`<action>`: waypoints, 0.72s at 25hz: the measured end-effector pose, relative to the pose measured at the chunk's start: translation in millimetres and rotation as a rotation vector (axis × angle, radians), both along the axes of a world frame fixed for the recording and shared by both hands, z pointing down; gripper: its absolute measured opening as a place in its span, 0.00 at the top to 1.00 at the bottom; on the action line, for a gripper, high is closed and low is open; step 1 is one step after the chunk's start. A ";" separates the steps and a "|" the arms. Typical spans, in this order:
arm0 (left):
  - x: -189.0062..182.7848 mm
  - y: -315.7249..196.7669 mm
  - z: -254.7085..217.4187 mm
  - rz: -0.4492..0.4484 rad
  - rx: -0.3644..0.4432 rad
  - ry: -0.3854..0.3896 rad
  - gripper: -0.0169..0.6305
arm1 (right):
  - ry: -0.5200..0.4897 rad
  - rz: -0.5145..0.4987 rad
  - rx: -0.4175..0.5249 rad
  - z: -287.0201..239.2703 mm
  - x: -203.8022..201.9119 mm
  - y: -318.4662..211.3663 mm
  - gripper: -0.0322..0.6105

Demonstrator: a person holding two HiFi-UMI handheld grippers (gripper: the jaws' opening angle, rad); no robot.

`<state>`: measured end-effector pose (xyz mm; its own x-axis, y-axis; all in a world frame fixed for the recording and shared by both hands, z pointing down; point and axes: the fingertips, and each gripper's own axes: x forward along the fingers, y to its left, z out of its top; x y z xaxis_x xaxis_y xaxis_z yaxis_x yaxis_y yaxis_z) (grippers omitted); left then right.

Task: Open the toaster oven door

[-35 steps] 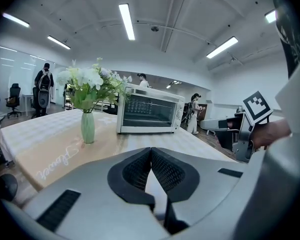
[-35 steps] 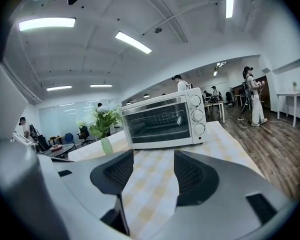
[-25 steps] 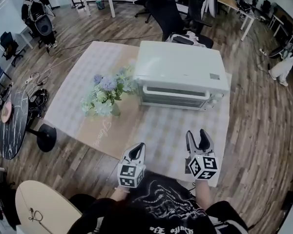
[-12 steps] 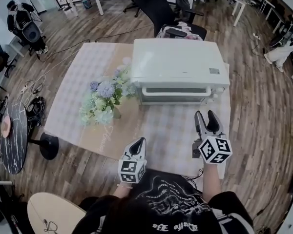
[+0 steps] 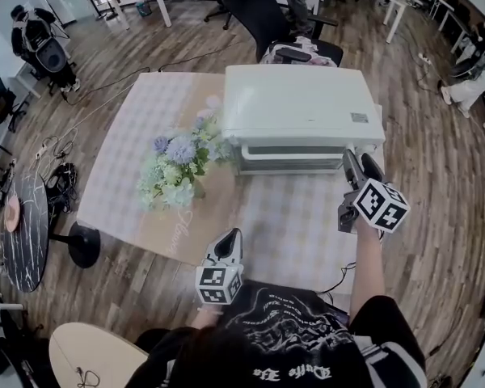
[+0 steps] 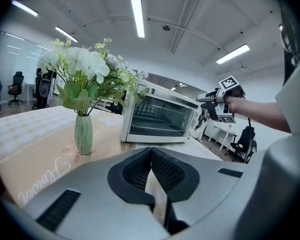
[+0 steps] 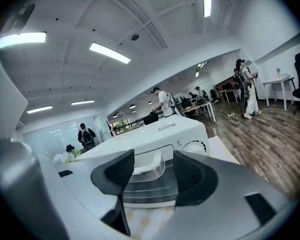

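Observation:
The white toaster oven (image 5: pixel 303 107) stands at the far right of the table, its glass door (image 5: pixel 291 160) shut and facing me. My right gripper (image 5: pixel 358 160) hovers just in front of the oven's right front corner. It is open with nothing between its fingers. In the right gripper view the door's pale handle (image 7: pixel 149 161) shows through the gap of the right gripper (image 7: pixel 153 159), still apart from it, beside a control knob (image 7: pixel 194 146). My left gripper (image 5: pixel 231 234) is shut and holds nothing, low over the table's near edge. The left gripper (image 6: pixel 151 150) faces the oven (image 6: pixel 157 119) from a distance.
A green vase of flowers (image 5: pixel 178 168) stands left of the oven on the checked tablecloth (image 5: pixel 291 217). A black office chair (image 5: pixel 267 10) sits behind the table. On the floor at left are a dark round side table (image 5: pixel 24 217) and cables. People stand in the background.
My right gripper has risen and moved forward and right, from over the near table edge to the oven's right front corner. The left gripper stays about where it was.

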<state>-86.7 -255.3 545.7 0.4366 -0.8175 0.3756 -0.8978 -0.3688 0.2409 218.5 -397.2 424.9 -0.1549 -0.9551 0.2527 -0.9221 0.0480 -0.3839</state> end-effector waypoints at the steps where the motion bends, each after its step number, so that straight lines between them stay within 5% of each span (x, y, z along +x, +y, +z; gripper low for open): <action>1: -1.2 -2.4 -0.7 -0.005 0.002 0.002 0.94 | -0.008 0.000 -0.017 1.7 2.0 -6.1 0.58; 8: -4.1 -10.5 7.7 -0.020 -0.086 0.054 0.94 | -0.014 -0.031 -0.144 11.5 2.9 -29.9 0.59; 13: -8.4 -14.2 14.7 -0.014 -0.104 0.031 0.94 | -0.104 -0.057 -0.190 14.9 -2.5 -32.3 0.70; 18: -17.4 -10.6 22.2 -0.027 -0.120 0.015 0.94 | -0.038 -0.050 -0.197 14.7 -4.5 -31.1 0.71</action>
<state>-104.0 -266.0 567.9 0.4213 -0.7784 0.4654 -0.9030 -0.3122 0.2952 214.0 -428.3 439.6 -0.2142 -0.8784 0.4273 -0.9051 0.0140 -0.4251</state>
